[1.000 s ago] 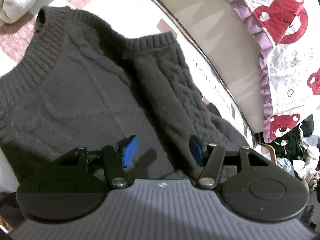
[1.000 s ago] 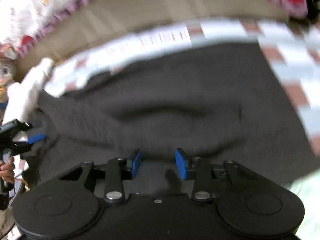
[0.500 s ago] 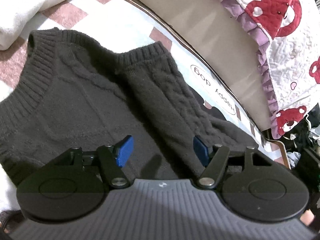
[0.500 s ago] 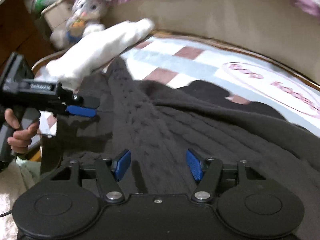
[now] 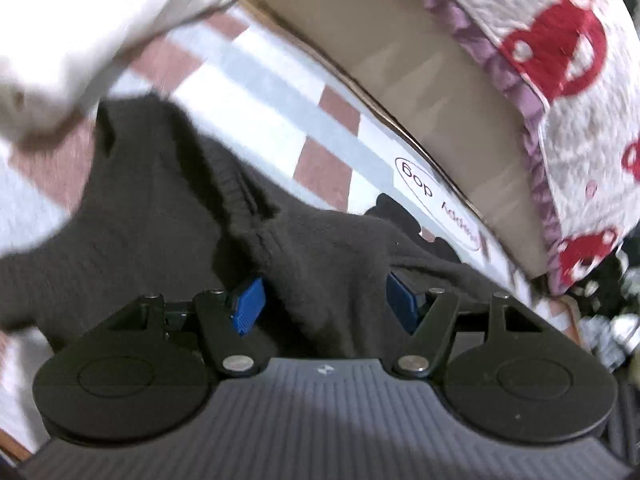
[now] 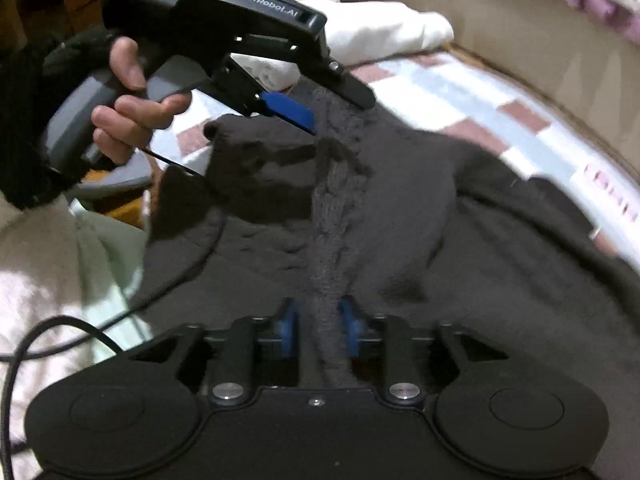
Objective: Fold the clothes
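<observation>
We pinch a raised ridge of the dark grey cable-knit sweater (image 6: 400,208), lying on the checked bed sheet (image 5: 256,92), with our right gripper (image 6: 318,330) to lift it for folding; our left gripper (image 5: 324,304) has its fingers released around the cloth.

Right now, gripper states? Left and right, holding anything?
Left gripper: jaws open, straddling a fold of the dark sweater, not clamped.
Right gripper: jaws closed on a ridge of the sweater.
</observation>
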Demonstrator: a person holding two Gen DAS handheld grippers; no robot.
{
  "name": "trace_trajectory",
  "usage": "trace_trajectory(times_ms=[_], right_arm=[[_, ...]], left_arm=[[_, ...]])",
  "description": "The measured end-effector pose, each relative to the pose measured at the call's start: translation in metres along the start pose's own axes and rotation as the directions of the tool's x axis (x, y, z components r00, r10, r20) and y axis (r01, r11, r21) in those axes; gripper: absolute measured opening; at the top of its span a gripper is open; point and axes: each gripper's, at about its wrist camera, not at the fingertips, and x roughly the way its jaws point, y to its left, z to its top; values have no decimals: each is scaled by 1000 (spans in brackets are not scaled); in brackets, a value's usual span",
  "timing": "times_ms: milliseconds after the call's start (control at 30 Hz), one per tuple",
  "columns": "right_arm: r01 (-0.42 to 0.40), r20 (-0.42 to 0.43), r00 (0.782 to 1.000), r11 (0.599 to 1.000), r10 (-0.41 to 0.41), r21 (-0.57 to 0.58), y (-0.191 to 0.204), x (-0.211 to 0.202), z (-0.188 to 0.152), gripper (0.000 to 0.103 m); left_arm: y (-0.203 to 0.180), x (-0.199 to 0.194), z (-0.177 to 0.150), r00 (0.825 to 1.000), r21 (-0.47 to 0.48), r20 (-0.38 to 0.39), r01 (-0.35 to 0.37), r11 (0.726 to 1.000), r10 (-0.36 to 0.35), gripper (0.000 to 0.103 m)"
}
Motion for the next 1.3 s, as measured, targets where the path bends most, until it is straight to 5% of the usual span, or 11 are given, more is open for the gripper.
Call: trace_trajectory(times_ms=[167, 333, 367, 400, 433, 667, 833, 1033, 1167, 1233, 1300], right_arm=[[-184, 70, 983, 961, 173, 208, -29, -13, 18, 50], [-186, 84, 982, 926, 168, 327, -57, -1, 23, 52], [-187, 86, 982, 918, 167, 351, -63, 1, 24, 53], [-187, 89, 982, 908, 166, 374, -68, 4, 25, 54], [-188, 92, 982, 899, 165, 396, -74, 6, 26, 54], [-189, 109, 982, 815, 155, 548, -113, 23, 33, 54], [-226, 146, 974, 743, 172, 630, -131, 40, 36, 58], [-336, 261, 942, 561, 212, 756, -151, 63, 40, 65], [-214, 248, 969, 588, 23, 780, -151, 62, 66, 65], [-141, 216, 976, 658, -34, 739, -151, 62, 85, 31], [-62, 195, 976, 732, -97, 679, -151, 59, 103, 17]], left_arm=[[5, 13, -1, 998, -4, -12, -55, 998, 55, 66], [10, 29, 6, 998, 12, 33, -47, 999, 46, 66], [10, 31, 8, 998, 24, 50, -41, 999, 40, 59], [9, 32, 10, 997, 51, 71, -37, 998, 34, 18], [7, 32, 12, 995, 89, 89, -44, 995, 36, 11], [4, 24, 20, 979, 162, 203, -51, 986, 18, 11], [3, 27, 28, 968, 220, 226, -162, 962, 112, 11], [16, 33, 27, 970, 189, 191, -190, 964, 153, 11], [20, 32, 30, 973, 171, 211, -131, 977, 93, 11], [13, 31, 30, 966, 209, 251, -116, 971, 61, 11], [5, 30, 32, 957, 256, 290, -101, 961, 23, 11]])
